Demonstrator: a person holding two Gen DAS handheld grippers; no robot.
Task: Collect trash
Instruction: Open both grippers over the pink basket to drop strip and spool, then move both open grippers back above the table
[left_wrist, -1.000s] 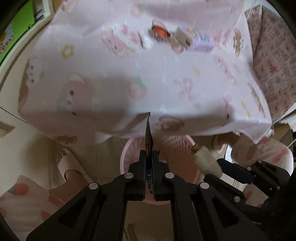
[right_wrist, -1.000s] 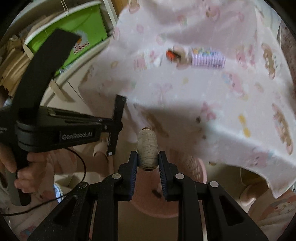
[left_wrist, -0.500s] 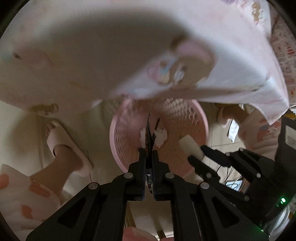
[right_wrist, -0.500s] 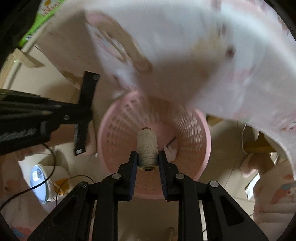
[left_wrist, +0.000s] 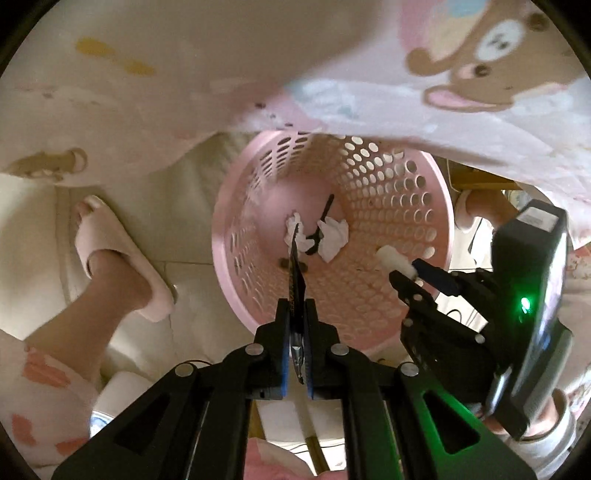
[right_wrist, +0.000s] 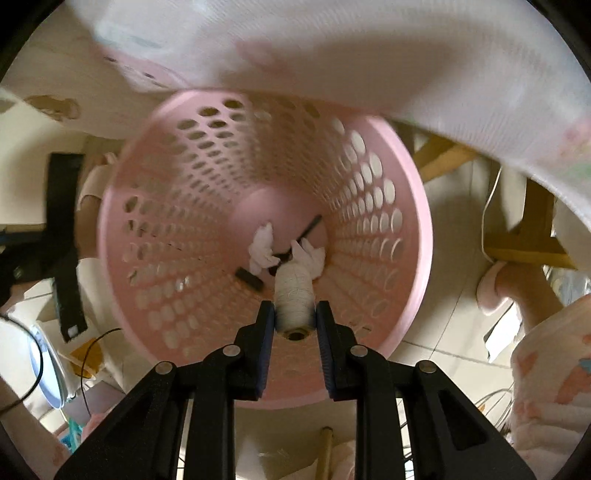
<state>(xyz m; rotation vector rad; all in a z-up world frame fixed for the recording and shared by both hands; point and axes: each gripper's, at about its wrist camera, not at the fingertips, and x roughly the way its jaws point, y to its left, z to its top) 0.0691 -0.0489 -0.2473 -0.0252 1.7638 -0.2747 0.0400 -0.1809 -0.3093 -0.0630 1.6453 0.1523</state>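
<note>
Over the pink basket (right_wrist: 417, 206) at frame centre, the left gripper (left_wrist: 296, 314) clamped a dark wrapper (left_wrist: 295, 269), the right gripper (right_wrist: 294, 314) a thread spool (right_wrist: 294, 295); releasing both seemed next.

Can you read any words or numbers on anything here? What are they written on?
No text can be read here.
Dark flat wrapper in the left gripper: lettering along its edge, too small and blurred.
Label on the right gripper's housing: blurred.
Thread spool and pink basket: no writing visible.
</note>
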